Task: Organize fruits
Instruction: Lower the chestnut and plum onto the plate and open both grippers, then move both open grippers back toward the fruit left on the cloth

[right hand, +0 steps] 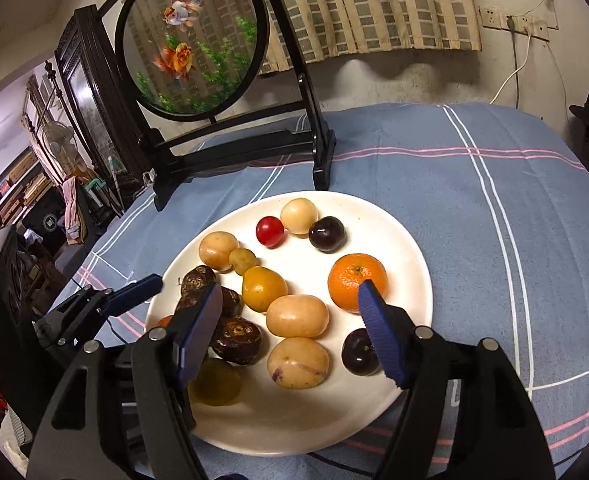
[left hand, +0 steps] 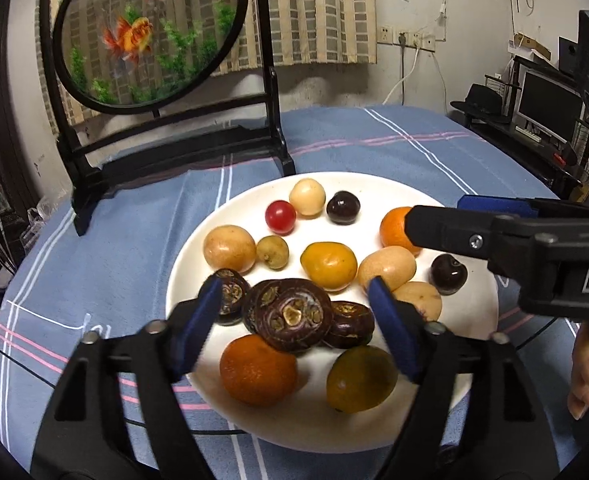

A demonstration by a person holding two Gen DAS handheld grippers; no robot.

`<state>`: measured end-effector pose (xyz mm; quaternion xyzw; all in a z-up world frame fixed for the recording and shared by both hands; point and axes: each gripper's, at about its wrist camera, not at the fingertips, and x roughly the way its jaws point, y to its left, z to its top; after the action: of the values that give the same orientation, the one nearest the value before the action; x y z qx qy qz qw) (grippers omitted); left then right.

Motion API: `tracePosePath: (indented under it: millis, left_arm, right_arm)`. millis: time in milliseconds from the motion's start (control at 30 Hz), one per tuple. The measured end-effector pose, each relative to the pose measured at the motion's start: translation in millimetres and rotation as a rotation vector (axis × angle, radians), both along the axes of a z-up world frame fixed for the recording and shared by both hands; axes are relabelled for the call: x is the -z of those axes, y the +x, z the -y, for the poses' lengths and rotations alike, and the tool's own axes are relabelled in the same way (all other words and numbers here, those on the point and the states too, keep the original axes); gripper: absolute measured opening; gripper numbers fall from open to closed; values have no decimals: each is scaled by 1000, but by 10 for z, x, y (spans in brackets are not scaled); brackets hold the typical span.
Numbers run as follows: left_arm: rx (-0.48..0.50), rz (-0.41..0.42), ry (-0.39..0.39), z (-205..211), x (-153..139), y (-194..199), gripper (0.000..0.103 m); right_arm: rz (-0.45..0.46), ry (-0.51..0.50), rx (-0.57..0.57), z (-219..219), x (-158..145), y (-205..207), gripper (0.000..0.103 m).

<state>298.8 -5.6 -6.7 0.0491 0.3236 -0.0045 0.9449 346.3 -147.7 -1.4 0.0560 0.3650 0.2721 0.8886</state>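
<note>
Fruits: all on the white plate (right hand: 410, 240), on the blue-clothed desk (right hand: 494, 208).
Left gripper (left hand: 294, 312): jaws apart, empty, straddling the dark water chestnuts (left hand: 290, 316) just ahead.
Right gripper (right hand: 290, 320): jaws apart, empty, over two tan fruits (right hand: 297, 316); orange (right hand: 354, 280) by its right fingertip.
Nearer hand: left for chestnuts, right for orange.

In the right wrist view, a blue jaw pad covers much of the dull green-yellow round fruit (right hand: 214, 384) at the near left of the white round plate (right hand: 410, 256). An orange fruit (right hand: 165, 321) barely peeks out there. In the left wrist view, a hand (left hand: 586, 376) right of the plate is cut off by the picture's edge.
</note>
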Motion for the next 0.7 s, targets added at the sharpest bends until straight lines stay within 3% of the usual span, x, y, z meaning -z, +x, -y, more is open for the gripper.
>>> tracePosePath:
  millis: [533, 700]
  left_arm:
    - [-21, 36, -34, -92, -96, -558, 86]
    - [14, -3, -29, -79, 12, -841, 89]
  right_arm:
    - [8, 52, 3, 151, -77, -593, 71]
    - [12, 68, -2, 268, -10, -945, 72]
